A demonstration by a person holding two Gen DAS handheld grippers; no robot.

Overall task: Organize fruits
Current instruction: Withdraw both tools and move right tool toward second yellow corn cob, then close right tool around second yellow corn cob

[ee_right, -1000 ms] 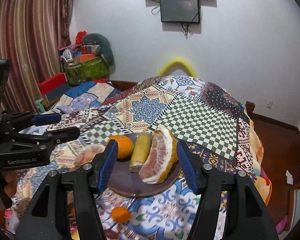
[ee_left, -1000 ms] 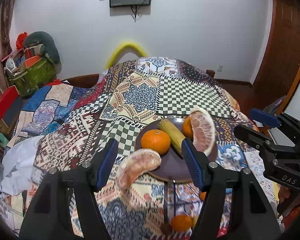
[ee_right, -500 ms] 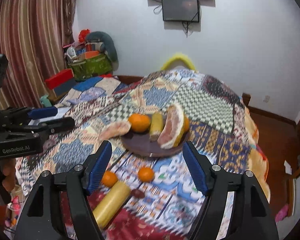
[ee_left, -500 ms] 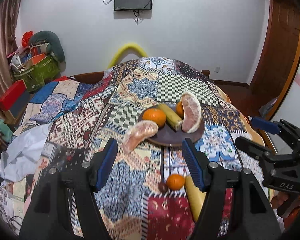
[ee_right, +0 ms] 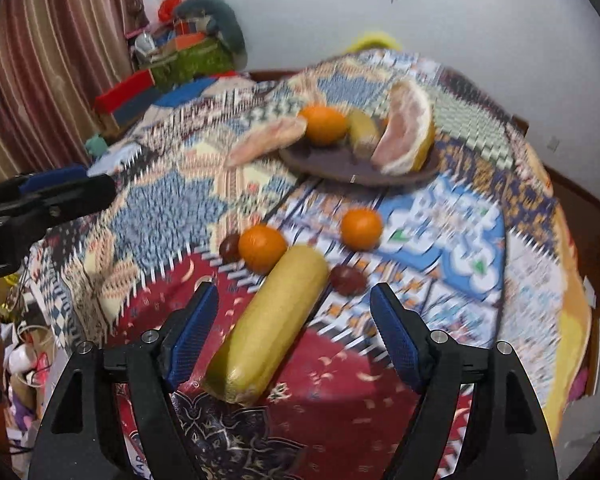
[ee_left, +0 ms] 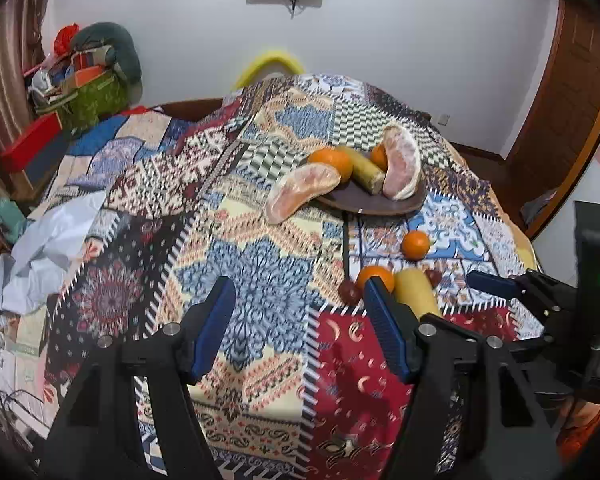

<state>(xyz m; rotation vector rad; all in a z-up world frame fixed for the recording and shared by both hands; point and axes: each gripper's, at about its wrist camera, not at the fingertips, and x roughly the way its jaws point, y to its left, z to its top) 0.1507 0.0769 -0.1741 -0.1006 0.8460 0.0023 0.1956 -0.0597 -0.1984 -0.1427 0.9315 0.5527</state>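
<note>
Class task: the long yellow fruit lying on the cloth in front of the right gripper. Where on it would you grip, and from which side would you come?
Grip the yellow fruit across its middle, coming down from above. It lies flat and slanted on the cloth, so turn the right gripper until its pads face the long sides. The jaws are opening, nothing pressed between them. Avoid the far end, where an orange touches it.
</note>
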